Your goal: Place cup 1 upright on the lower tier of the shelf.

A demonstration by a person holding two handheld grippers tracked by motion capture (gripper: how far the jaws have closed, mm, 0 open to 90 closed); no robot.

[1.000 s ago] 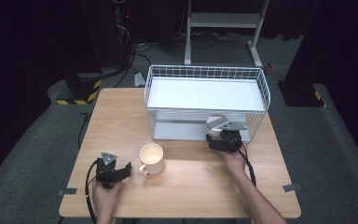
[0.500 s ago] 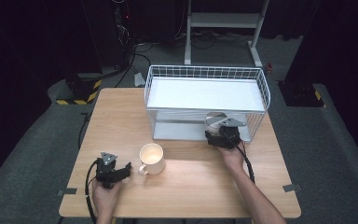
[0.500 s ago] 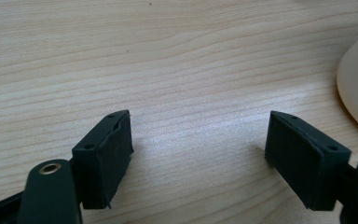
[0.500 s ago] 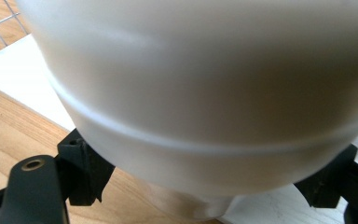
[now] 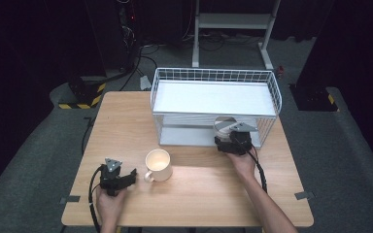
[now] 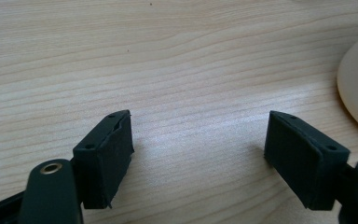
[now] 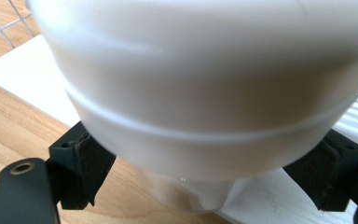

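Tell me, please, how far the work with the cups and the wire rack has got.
Done: the white cup has reached the wire rack's lower shelf. In hand: the right gripper has just been opening, with the cup between its jaws; pad contact is unclear. Left: the cream mug stands ungripped on the table beside the open left gripper.
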